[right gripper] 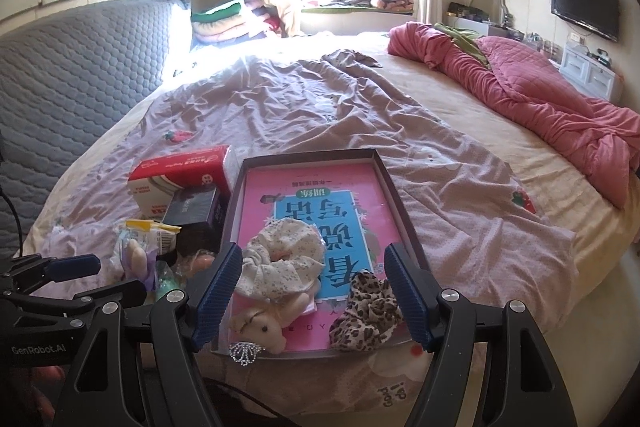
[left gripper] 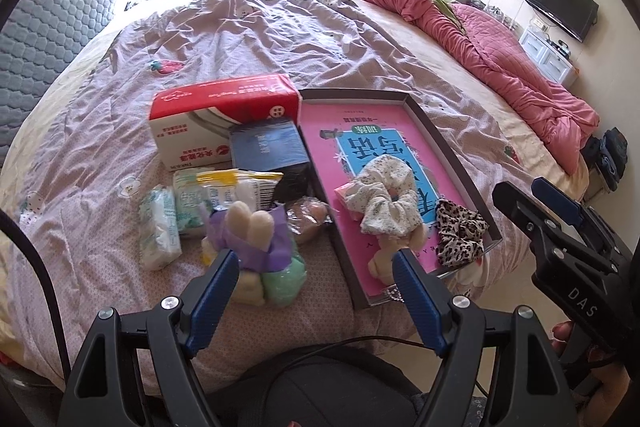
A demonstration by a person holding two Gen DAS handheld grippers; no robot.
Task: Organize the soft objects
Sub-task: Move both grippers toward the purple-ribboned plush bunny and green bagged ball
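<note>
On the bed, both grippers hover with jaws spread, holding nothing. Left gripper (left gripper: 316,281) sits nearer the bunny plush (left gripper: 256,247), which lies ahead between its jaws, outside the tray (left gripper: 452,143). Right gripper (right gripper: 314,277) faces the white scrunchie (right gripper: 280,259) inside it.

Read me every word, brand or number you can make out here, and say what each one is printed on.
"DAS": side of the right gripper.
"GenRobot.AI": body of the left gripper.
"God" and "ipai", roughly: the bedsheet at the near edge.
Pink book in the tray: large Chinese title, upside down, not legible.
Red tissue box: Chinese print, too small.
</note>
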